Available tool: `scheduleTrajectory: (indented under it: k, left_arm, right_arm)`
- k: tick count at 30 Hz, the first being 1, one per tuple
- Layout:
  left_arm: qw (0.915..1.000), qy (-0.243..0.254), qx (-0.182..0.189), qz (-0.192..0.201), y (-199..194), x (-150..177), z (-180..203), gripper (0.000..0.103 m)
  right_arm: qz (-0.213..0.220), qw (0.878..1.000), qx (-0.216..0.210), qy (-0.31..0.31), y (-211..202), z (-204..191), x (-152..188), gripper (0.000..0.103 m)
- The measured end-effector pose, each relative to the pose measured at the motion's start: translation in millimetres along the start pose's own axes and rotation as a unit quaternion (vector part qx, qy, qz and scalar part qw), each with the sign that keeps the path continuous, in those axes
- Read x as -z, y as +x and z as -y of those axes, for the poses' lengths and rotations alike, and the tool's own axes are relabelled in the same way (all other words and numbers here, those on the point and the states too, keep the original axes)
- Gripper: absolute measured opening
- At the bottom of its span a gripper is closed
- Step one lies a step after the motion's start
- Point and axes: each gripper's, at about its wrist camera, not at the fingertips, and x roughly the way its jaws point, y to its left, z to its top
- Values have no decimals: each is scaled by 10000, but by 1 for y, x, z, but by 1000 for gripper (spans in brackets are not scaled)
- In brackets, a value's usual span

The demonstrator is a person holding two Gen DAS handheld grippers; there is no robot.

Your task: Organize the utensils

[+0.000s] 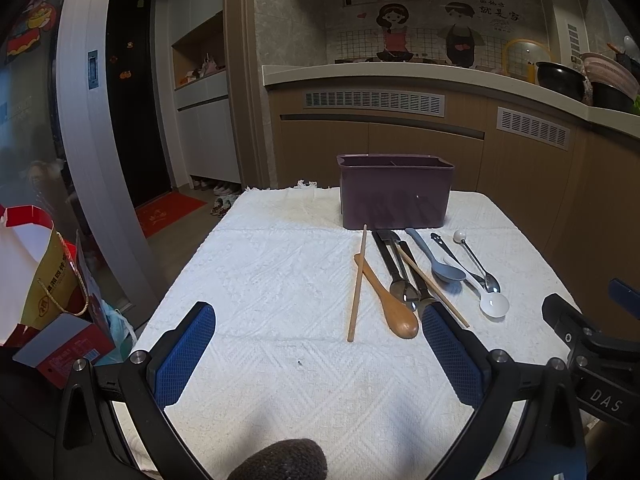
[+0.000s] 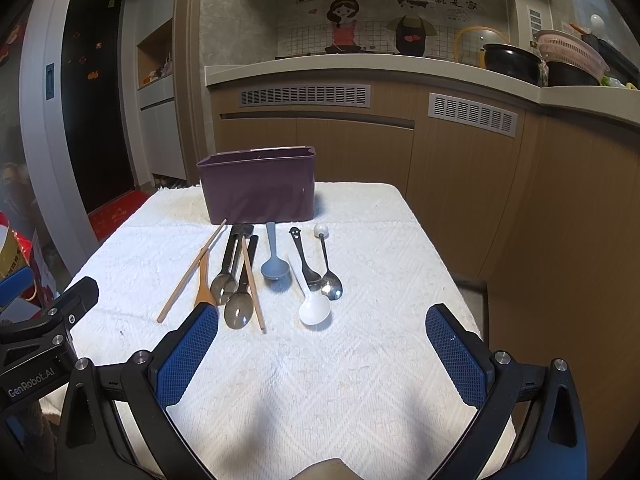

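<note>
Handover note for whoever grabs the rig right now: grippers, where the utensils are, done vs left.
Left gripper: open, empty, hovering over the white cloth.
Right gripper: open, empty, same height, near the cloth's front.
Purple caddy stands at the cloth's far side; nothing sticks up above its rim.
In front of it lie two chopsticks, a wooden spoon, two dark-handled metal spoons, a grey-blue spoon, a white spoon and two small spoons.
Done: nothing visible.
Left: everything into the caddy.
</note>
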Motion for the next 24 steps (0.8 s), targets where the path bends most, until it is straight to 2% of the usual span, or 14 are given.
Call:
scheduleTrajectory:
  k: [24]
  left_arm:
    - [10000,-11,14,5,-2,-1,2,103]
  right_arm:
    - [-14,10000,-5,16,0,0,0,103]
